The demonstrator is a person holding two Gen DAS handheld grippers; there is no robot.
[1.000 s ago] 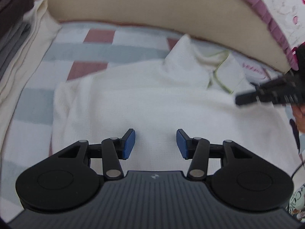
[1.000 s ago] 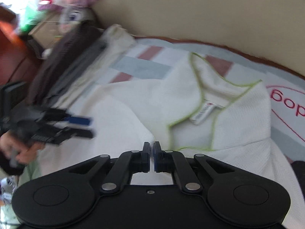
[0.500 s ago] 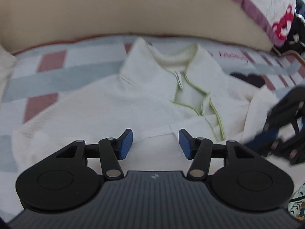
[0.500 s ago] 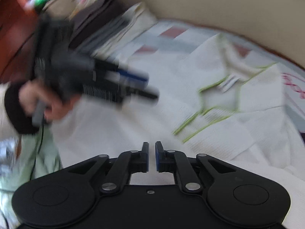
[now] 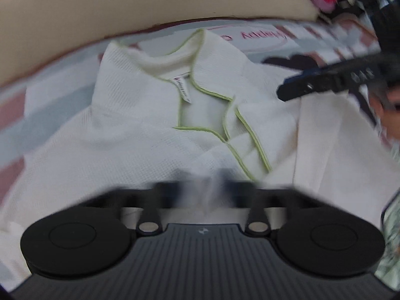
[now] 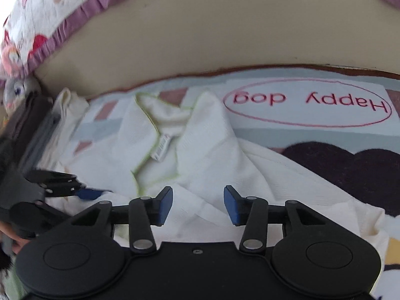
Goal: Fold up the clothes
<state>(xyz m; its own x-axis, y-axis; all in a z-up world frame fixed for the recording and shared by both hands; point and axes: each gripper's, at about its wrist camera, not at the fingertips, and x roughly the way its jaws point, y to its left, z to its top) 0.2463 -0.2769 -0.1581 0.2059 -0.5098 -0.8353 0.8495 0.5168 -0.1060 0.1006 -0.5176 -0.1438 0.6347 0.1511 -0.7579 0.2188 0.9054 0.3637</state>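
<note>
A: Shirt [image 6: 205, 150] position?
B: Flat on blanket [image 6: 312, 130], collar away.
A: Left gripper [image 5: 203, 190]?
B: Blurred; just snapped together, fabric apparently pinched.
A: Right gripper [image 6: 198, 203]?
B: Just opened, pads apart over fabric.

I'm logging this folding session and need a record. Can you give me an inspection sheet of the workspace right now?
Surface: checked bedspread, "Happy dog" print, partly covered.
Job's things: white shirt, green-piped collar, lying open and rumpled.
Clutter: stack of folded clothes at the edge; soft toy beside it.
Grippers: left gripper shut, jaws just closed, apparently on a shirt fold (blurred); right gripper open, jaws just opened, gripping nothing, over the shirt.
Cables: nothing seen.
Surroundings: beige headboard; purple-frilled pillow.
</note>
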